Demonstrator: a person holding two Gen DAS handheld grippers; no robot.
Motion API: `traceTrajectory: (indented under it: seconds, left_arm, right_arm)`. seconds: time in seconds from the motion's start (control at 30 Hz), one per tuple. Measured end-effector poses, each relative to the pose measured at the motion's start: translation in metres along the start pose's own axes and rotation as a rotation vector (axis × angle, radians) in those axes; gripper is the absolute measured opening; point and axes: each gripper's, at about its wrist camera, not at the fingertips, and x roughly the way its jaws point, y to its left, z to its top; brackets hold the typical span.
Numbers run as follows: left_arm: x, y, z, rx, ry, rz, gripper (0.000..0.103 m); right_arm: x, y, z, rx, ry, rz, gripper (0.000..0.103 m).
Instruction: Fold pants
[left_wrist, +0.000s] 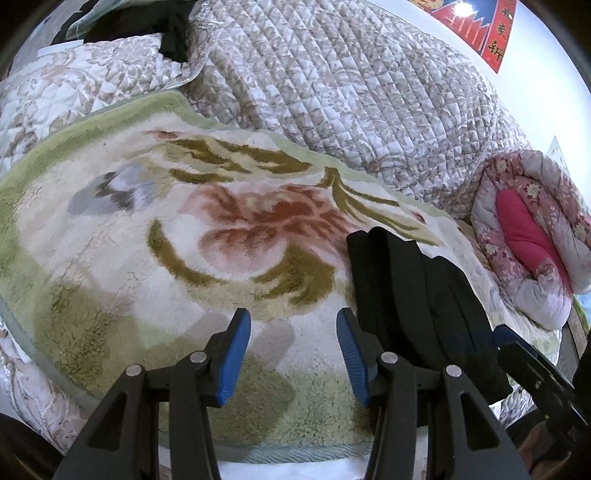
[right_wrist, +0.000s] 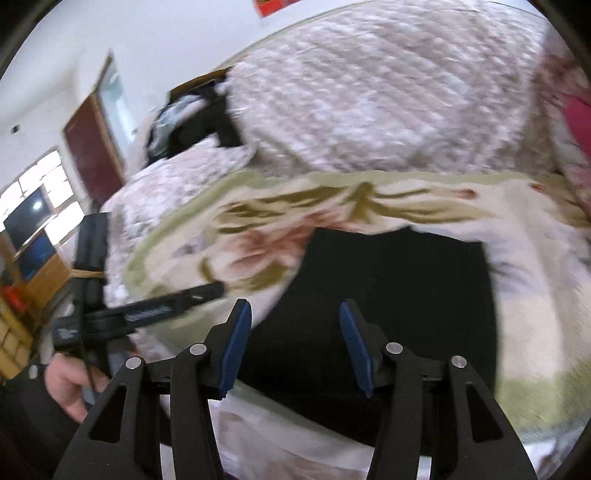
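Folded black pants (right_wrist: 399, 306) lie on a fluffy floral blanket (left_wrist: 155, 236) spread over a quilted bed (left_wrist: 332, 85), white wall (right_wrist: 159, 40) behind. Left gripper (left_wrist: 293, 350) and right gripper (right_wrist: 295, 347) both gape wide, holding nothing.

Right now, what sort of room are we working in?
Most likely a bedroom. The black pants lie folded on a floral fleece blanket spread over a bed, with a quilted bedspread bunched behind it and a rolled pink comforter at one end.
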Motion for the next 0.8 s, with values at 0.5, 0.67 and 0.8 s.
traceTrajectory:
  seconds: [0.5,0.67,0.8]
  left_arm:
    - [0.006,-0.074,0.026,0.187,-0.012,-0.114,0.051]
    - [0.034,-0.121,0.048,0.288,0.019,-0.196,0.051]
    - [0.075,-0.131,0.050,0.338,0.089,-0.160,0.051]
  right_arm:
    - [0.007,-0.083,0.035,0.096,0.092,-0.087,0.025]
    - [0.039,-0.112,0.059,0.067,0.159,-0.091,0.025]
    - [0.068,-0.119,0.062,0.039,0.194,-0.091,0.025]
